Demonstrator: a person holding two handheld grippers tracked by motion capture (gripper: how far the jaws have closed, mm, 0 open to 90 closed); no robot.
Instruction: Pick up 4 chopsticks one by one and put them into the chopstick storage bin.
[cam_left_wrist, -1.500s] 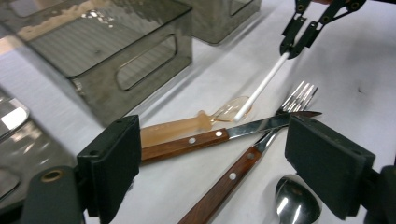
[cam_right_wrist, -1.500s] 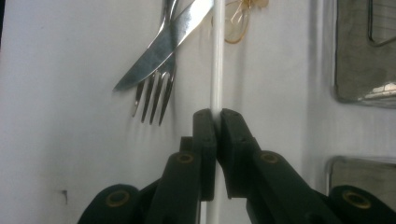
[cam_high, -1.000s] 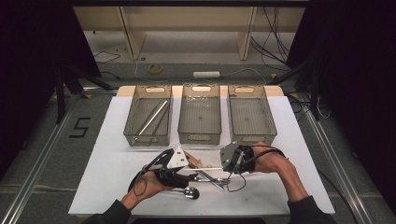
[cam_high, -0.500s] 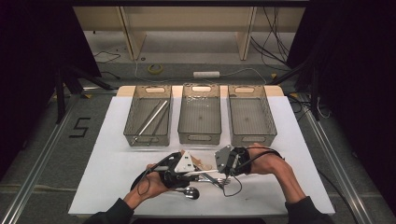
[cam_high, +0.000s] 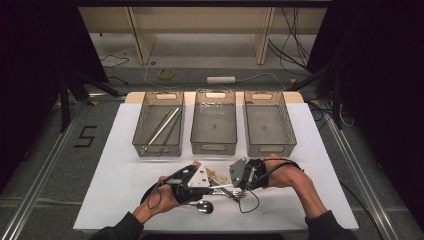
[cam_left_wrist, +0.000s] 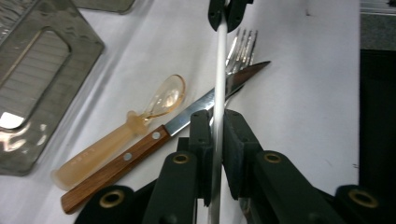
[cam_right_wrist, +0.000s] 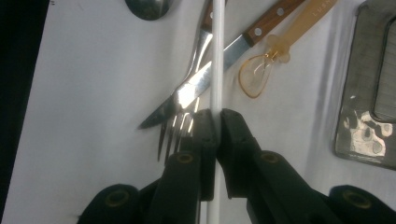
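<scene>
Here the white table (cam_high: 125, 165) carries three grey mesh baskets (cam_high: 214, 130) in a row at the far side; the leftmost holds a couple of long metal rods (cam_high: 161, 127). Near the front edge, the person's two hands meet over a small heap of cutlery. The left gripper (cam_left_wrist: 214, 135) has just been closing its jaws and now pinches a thin white stick (cam_left_wrist: 218, 84); the right gripper (cam_right_wrist: 215, 128) is clamped on the same stick from the other end, so it spans level between them, just above the table. Under it lie a wooden-handled knife (cam_left_wrist: 140, 151) crossed over a metal fork (cam_left_wrist: 240, 49), with an amber plastic spoon (cam_left_wrist: 140, 121) just beside the knife. A metal spoon (cam_high: 204, 206) rests close to the left hand.
</scene>
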